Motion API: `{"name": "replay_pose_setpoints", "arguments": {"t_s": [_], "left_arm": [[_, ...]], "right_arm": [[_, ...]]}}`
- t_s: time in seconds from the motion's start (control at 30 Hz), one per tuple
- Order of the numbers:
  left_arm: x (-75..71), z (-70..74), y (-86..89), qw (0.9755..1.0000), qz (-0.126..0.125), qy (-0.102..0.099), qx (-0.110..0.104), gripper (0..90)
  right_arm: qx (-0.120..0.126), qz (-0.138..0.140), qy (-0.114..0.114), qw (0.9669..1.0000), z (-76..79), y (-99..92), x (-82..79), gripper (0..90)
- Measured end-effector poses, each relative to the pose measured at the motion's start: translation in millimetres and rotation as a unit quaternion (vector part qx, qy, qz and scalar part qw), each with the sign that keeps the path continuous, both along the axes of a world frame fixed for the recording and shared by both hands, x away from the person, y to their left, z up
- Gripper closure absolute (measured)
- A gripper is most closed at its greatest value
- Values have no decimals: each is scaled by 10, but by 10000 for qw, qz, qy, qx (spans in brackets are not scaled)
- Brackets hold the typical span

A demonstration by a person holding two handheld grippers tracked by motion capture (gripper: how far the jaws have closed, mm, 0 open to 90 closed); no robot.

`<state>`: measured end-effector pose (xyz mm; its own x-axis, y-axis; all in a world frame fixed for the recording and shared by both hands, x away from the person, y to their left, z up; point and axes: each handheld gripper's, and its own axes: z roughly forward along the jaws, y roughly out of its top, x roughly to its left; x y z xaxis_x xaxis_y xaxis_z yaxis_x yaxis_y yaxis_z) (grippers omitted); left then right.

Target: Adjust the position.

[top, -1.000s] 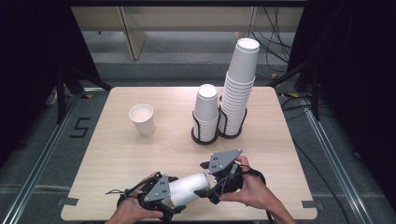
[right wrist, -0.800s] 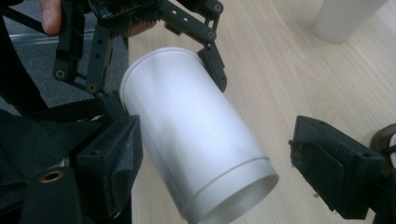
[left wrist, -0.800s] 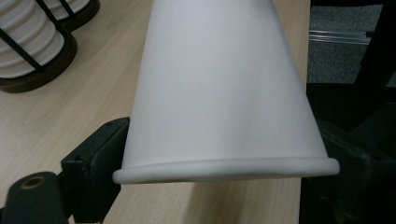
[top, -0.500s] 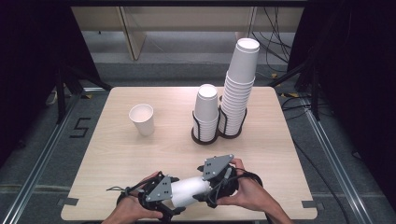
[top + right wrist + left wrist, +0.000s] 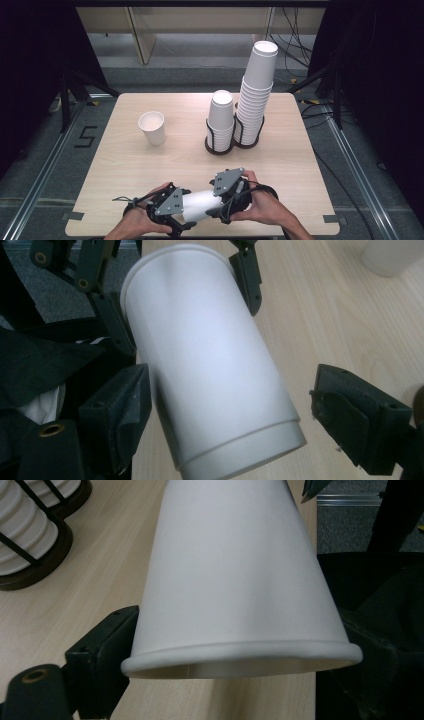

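Observation:
A white paper cup (image 5: 200,205) lies on its side just above the table's front edge, between both hands. My left gripper (image 5: 175,215) is shut on its rim end; in the left gripper view the cup (image 5: 235,580) has a black jaw pressed against each side of its rim. My right gripper (image 5: 225,200) is open around the cup's base end. In the right gripper view the cup (image 5: 210,375) touches the left jaw, while the right jaw stands clear of it. The left gripper's fingers (image 5: 247,277) show at the far rim.
A single upright cup (image 5: 151,127) stands at mid-left of the wooden table (image 5: 125,165). A short cup stack (image 5: 220,117) and a tall cup stack (image 5: 257,95) sit in black wire holders (image 5: 215,146) at the back centre.
The right gripper has edged slightly left, closer to the left gripper, so less of the cup shows between them. The left gripper has kept still.

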<state>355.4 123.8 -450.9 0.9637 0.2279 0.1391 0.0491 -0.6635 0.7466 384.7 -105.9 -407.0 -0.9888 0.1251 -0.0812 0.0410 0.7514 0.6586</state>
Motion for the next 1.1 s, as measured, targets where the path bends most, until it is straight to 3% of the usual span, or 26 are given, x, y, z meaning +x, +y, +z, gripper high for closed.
{"name": "replay_pose_setpoints", "arguments": {"t_s": [0.27, 0.53, 0.63, 0.77, 0.8, 0.83, 0.87, 0.9, 1.0, 1.03, 1.1], "left_arm": [[-9, 56, 7, 9999, -45, -114, -43, 115], [-26, 103, 33, 9998, -83, -181, -23, 116], [-29, 118, 32, 9998, -142, -154, 1, 116], [-42, 112, 21, 9997, -159, -185, 32, 116], [-48, 108, 14, 9997, -155, -184, 1, 116], [-48, 110, 11, 9997, -181, -168, 3, 116], [-50, 113, 9, 9996, -204, -189, 12, 117], [-56, 114, 9, 9996, -188, -199, 9, 117], [-52, 125, 13, 9995, -255, -174, 34, 117], [-56, 124, 12, 9995, -240, -187, 31, 117], [-64, 118, 8, 9996, -247, -163, -4, 117]], "right_arm": [[-79, 293, -79, 9995, -48, 34, 12, 172], [-136, 334, -21, 9993, -76, 71, -5, 167], [-169, 409, -148, 9989, -84, 95, -3, 166], [-236, 500, -70, 9984, -112, 128, -17, 169], [-262, 598, -209, 9977, -108, 136, -11, 166], [-312, 407, 1, 9987, -119, 138, -54, 165], [-312, 427, 19, 9986, -128, 144, -56, 165], [-300, 600, -96, 9977, -136, 156, -27, 166], [-326, 662, -104, 9972, -143, 178, -31, 166], [-339, 741, -217, 9964, -140, 192, -25, 166], [-348, 714, -50, 9968, -153, 207, -42, 165]]}}
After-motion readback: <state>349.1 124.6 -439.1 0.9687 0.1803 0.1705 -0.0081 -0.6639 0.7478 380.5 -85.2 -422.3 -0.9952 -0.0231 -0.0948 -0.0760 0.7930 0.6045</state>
